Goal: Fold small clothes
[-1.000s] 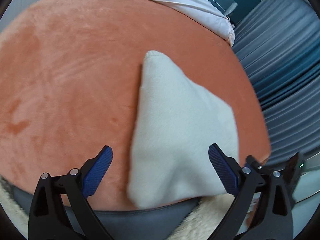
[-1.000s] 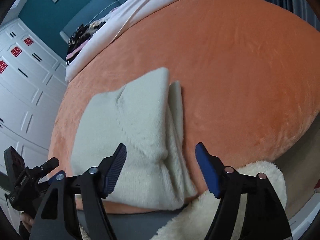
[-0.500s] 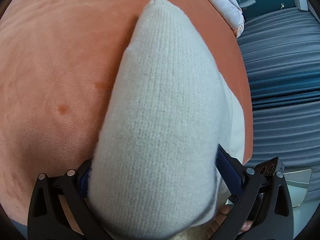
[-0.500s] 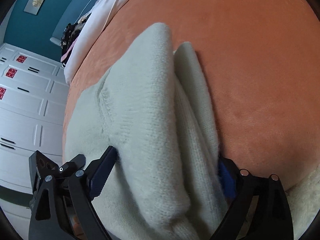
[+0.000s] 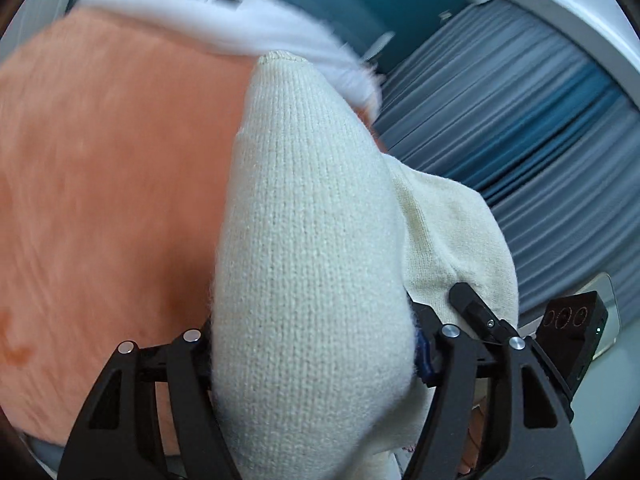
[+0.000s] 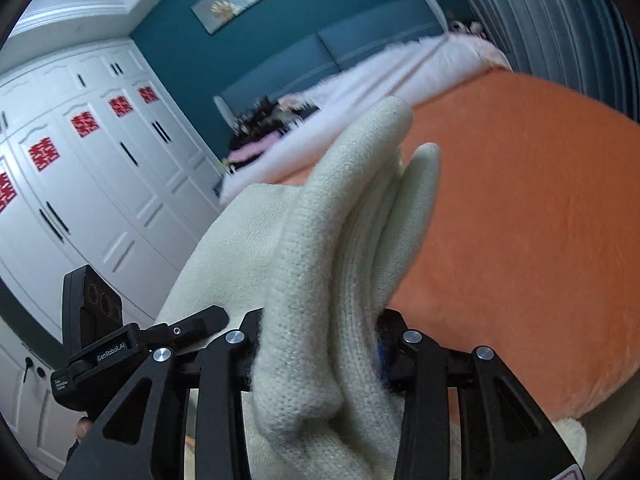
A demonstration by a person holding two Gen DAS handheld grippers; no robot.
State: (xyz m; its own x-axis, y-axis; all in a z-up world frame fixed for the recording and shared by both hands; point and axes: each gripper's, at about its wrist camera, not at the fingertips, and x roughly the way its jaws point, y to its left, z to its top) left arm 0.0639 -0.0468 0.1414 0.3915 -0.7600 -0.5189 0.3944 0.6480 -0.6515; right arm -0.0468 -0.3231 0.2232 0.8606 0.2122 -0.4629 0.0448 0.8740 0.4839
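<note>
Left tongs [image 5: 312, 356]: closing, pinching cream knit garment [image 5: 304, 240], angled downward
Right tongs [image 6: 320, 356]: closing, pinching same garment's folds
Garments: one
Bed [image 5: 100, 160]: orange, 9 o'clock

Left claw [image 5: 312, 356] closing on cream knit garment [image 5: 304, 220] above orange blanket [image 5: 112, 168].

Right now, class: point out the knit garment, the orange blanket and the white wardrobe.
knit garment [image 5: 312, 280], left wrist view, bunched middle.
orange blanket [image 6: 520, 220], right wrist view, bare surface.
white wardrobe [image 6: 100, 184], right wrist view, door panel.

Knit garment [image 5: 312, 280] hides left gripper [image 5: 314, 354] pads; lower edge cut off. Far bedding [image 5: 224, 28] blurred.
</note>
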